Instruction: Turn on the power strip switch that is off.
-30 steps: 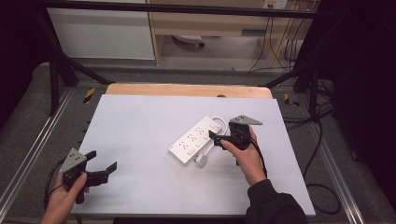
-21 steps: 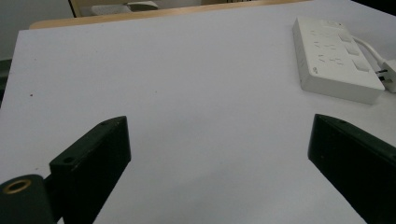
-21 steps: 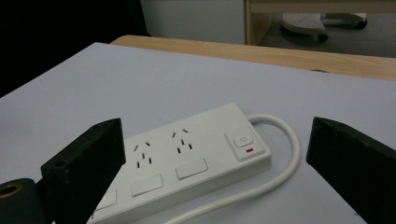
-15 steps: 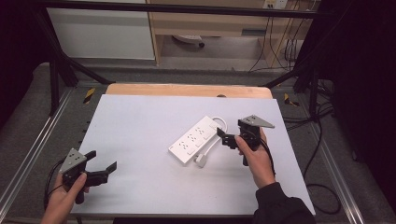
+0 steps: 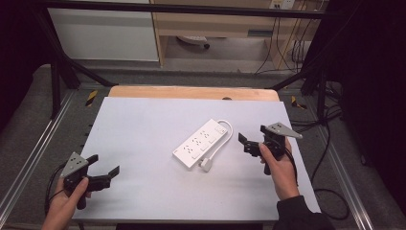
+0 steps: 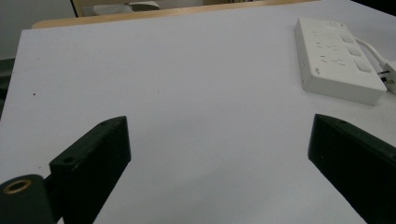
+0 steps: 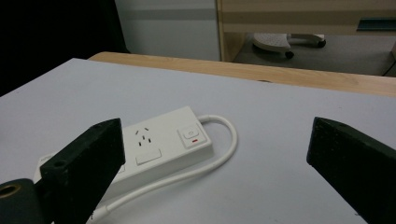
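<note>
Backing off to the right, the right gripper (image 5: 250, 143) now sits clear of the power strip (image 5: 200, 143), which lies unmoved near the middle of the white worktop (image 5: 143, 124). From above, the strip's cord (image 5: 226, 135) loops round to a plug (image 5: 207, 165) just beside its near end. The right gripper view adds a rocker switch (image 7: 193, 135) with a red mark; its fingers (image 7: 88, 158) stand wide apart, holding nothing, the strip ahead toward the left one. The left gripper (image 5: 103, 173) rests at the near left corner, fingers equally spread and empty, the strip well apart at upper right in its view.
</note>
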